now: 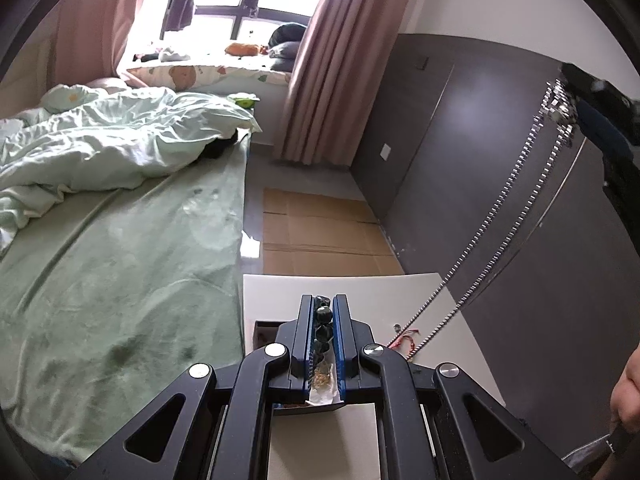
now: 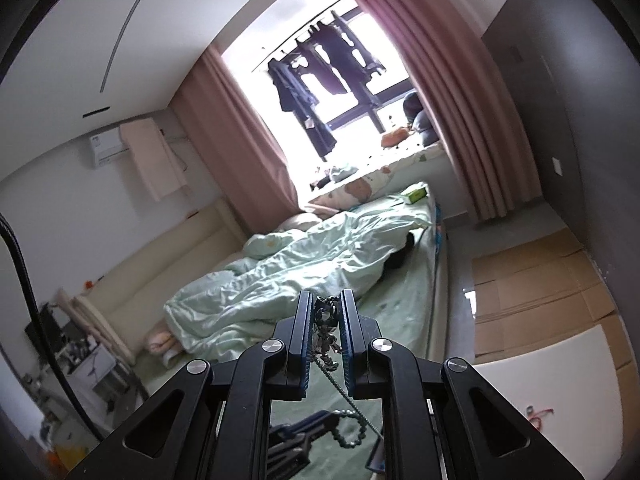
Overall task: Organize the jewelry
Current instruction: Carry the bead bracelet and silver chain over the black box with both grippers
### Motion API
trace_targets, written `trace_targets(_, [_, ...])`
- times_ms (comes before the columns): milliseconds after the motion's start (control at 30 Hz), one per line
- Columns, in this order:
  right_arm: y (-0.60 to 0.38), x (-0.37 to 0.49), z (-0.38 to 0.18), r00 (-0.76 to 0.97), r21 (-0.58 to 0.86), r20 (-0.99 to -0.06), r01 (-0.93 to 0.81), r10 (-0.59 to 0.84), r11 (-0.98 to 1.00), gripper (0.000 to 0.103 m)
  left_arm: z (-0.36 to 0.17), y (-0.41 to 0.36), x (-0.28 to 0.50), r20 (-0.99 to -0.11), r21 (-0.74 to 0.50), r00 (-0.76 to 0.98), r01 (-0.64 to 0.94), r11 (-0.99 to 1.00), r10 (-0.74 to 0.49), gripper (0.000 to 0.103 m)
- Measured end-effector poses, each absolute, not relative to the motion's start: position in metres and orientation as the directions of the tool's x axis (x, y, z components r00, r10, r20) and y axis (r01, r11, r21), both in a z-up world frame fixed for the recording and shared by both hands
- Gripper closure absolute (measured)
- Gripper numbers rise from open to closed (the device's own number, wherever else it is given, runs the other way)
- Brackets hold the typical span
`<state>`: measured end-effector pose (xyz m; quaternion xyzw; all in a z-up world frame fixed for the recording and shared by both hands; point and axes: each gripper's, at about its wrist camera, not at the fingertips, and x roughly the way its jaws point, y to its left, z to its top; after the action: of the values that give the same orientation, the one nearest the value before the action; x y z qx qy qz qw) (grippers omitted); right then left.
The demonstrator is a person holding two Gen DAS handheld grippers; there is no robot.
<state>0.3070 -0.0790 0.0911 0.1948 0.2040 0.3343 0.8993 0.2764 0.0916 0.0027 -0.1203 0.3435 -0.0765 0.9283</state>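
My left gripper (image 1: 324, 300) is shut on a strand of dark green beads (image 1: 323, 316), held over a small open box (image 1: 262, 334) on the white table (image 1: 360, 292). Gold bits (image 1: 322, 376) show in the box between the fingers. My right gripper (image 2: 326, 296) is shut on a bunched silver chain (image 2: 327, 320). It shows high at the right of the left wrist view as the right gripper (image 1: 572, 96). The silver chain (image 1: 500, 216) hangs from it in two long lines down to the table. From the right wrist, the left gripper (image 2: 316, 424) and its green beads (image 2: 352, 442) lie below.
A red string bracelet (image 1: 404, 338) lies on the table by the chain's lower end. A bed with green sheets (image 1: 120, 280) borders the table's left. Flat cardboard (image 1: 320, 236) covers the floor beyond, along a dark wardrobe (image 1: 480, 128). A person's hand (image 1: 628, 392) is at the right edge.
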Motion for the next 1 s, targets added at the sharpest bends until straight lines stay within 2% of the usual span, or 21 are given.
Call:
trace_targets(533, [-0.054, 0.347, 0.057, 0.638, 0.503, -0.309, -0.519, 0.705, 0.691, 0.089, -0.019, 0.099, 0.293, -0.65, -0.284, 0.729, 0.028, 0.959, -0.214, 0.094])
trace_targets(1000, [-0.061, 0.386, -0.038, 0.52, 0.595, -0.448, -0.434, 0.727, 0.677, 0.089, -0.06, 0.084, 0.32, -0.709, -0.267, 0.673, 0.021, 0.963, -0.211, 0.094])
